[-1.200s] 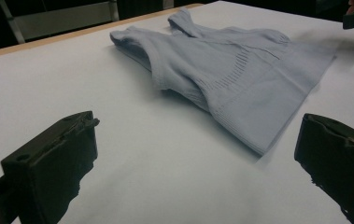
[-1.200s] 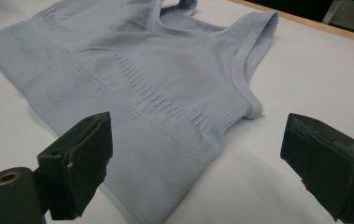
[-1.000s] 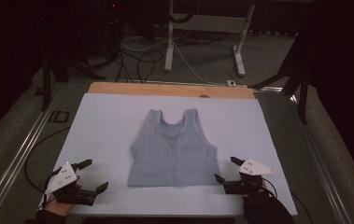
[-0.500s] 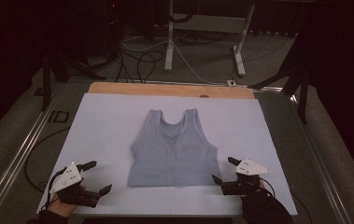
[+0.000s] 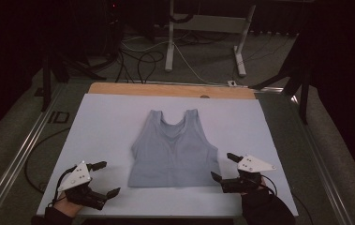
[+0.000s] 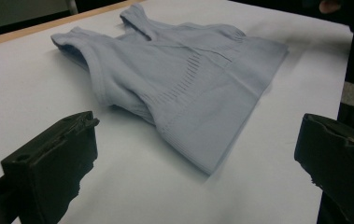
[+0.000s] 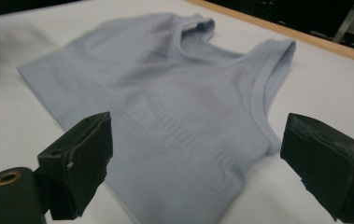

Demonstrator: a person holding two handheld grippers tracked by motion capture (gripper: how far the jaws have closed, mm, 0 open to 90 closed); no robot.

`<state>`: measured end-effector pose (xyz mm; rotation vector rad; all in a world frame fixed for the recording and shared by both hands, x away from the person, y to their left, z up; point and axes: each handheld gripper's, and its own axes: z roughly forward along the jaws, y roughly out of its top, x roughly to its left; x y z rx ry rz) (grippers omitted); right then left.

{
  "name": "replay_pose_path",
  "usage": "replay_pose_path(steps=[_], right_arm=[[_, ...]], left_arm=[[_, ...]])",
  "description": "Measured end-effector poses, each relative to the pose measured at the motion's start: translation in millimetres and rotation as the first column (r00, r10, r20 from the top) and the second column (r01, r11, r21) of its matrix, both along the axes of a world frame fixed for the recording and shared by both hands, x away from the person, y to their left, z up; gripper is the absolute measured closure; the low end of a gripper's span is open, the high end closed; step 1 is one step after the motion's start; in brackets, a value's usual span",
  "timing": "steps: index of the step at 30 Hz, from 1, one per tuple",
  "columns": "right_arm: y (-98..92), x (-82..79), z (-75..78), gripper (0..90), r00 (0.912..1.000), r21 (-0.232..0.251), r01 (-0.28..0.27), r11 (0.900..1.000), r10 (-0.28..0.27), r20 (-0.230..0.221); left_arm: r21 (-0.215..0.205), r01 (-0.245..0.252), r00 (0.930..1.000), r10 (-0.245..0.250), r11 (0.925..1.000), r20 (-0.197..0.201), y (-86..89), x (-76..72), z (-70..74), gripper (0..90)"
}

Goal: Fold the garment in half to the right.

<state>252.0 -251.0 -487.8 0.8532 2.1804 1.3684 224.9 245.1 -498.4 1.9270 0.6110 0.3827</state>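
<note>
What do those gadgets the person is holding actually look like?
Each gripper, left and right, is black with two blocky, worn-edged jaws and a pale grey three-cornered plate with small dots on top. A thin dark cable trails from each. The person wears dark sleeves.

A table (image 5: 278,136) fills the middle of the high view, its top covered by a white sheet (image 5: 105,126) that reaches the left, right and near edges. Along the far edge, toward the top of the frame, a strip of bare wood (image 5: 166,89) shows beyond the sheet. A pale blue-grey top (image 5: 173,150) lies flat on the sheet at the centre, straps toward the wood strip, hem toward the bottom of the frame. In both gripper views the top's hem rests smooth on the sheet
</note>
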Motion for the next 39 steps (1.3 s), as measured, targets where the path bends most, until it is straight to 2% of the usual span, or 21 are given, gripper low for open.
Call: replay_pose_path(steps=[6,8,11,12,13,14,15,16,17,20,29,30,32,35,39], right_arm=[[1.8,5.0,17.2,9.3,0.9997,-0.008,-0.012,1.000,0.012,0.019],[4.9,10.2,31.0,9.3,0.9992,-0.008,-0.009,1.000,0.009,0.039],[7.1,13.8,38.7,9.3,0.9983,-0.013,-0.020,1.000,0.020,0.054],[11.0,17.2,48.3,9.3,0.9970,-0.020,-0.026,0.999,0.028,0.072],[11.0,17.2,48.3,9.3,0.9970,-0.020,-0.026,0.999,0.028,0.072],[14.3,21.2,57.7,9.2,0.9953,-0.015,-0.036,0.999,0.038,0.089],[14.3,21.2,57.7,9.2,0.9953,-0.015,-0.036,0.999,0.038,0.089],[18.5,26.1,66.3,9.3,0.9940,-0.016,-0.042,0.999,0.043,0.100],[18.5,26.1,66.3,9.3,0.9940,-0.016,-0.042,0.999,0.043,0.100],[28.9,36.3,79.6,9.3,0.9910,-0.003,-0.052,0.999,0.052,0.123],[55.7,57.9,86.8,9.3,0.9890,0.001,-0.079,0.997,0.079,0.125],[60.3,62.2,87.5,10.2,0.9886,0.008,-0.088,0.996,0.087,0.123],[66.4,66.8,87.9,11.0,0.9882,0.016,-0.096,0.995,0.093,0.122],[72.6,70.8,88.2,11.0,0.9866,0.006,-0.105,0.994,0.104,0.126],[86.0,81.1,89.3,11.0,0.9832,0.016,-0.139,0.990,0.136,0.122]], left_arm=[[0.017,0.014,0.9999,-0.014,0.9998,0.001,-4.3,3.0,12.5,0.0],[0.013,0.011,0.9999,-0.011,0.9999,-0.004,-5.8,4.1,17.6,0.0],[0.022,0.010,0.9999,-0.010,0.9997,-0.007,-7.3,5.5,23.9,0.0],[0.023,0.010,0.9999,-0.009,0.9997,-0.010,-7.9,6.2,26.4,0.0],[0.024,0.006,1.0000,-0.006,0.9997,-0.007,-8.3,6.6,28.9,0.0],[0.027,0.006,1.0000,-0.006,0.9996,-0.007,-8.8,7.3,31.6,0.0],[0.027,0.008,0.9999,-0.008,0.9996,-0.007,-9.2,7.8,34.4,0.0],[0.025,0.008,1.0000,-0.008,0.9997,-0.003,-9.5,8.4,37.2,0.0],[0.027,0.008,0.9999,-0.008,0.9996,-0.007,-9.6,9.3,40.3,0.0],[0.021,0.001,1.0000,0.000,0.9998,-0.010,-10.6,12.1,49.8,0.0],[0.049,-0.027,0.9996,0.027,0.9984,-0.005,-17.9,13.8,57.8,0.0],[0.069,-0.023,0.9996,0.024,0.9974,-0.017,-19.4,15.3,56.7,0.0],[0.078,-0.022,0.9994,0.024,0.9967,-0.025,-21.3,16.2,54.3,0.0],[0.084,-0.017,0.9993,0.020,0.9963,-0.031,-22.7,16.8,52.1,0.0],[0.090,-0.019,0.9988,0.023,0.9957,-0.043,-28.7,16.9,48.7,0.0]])
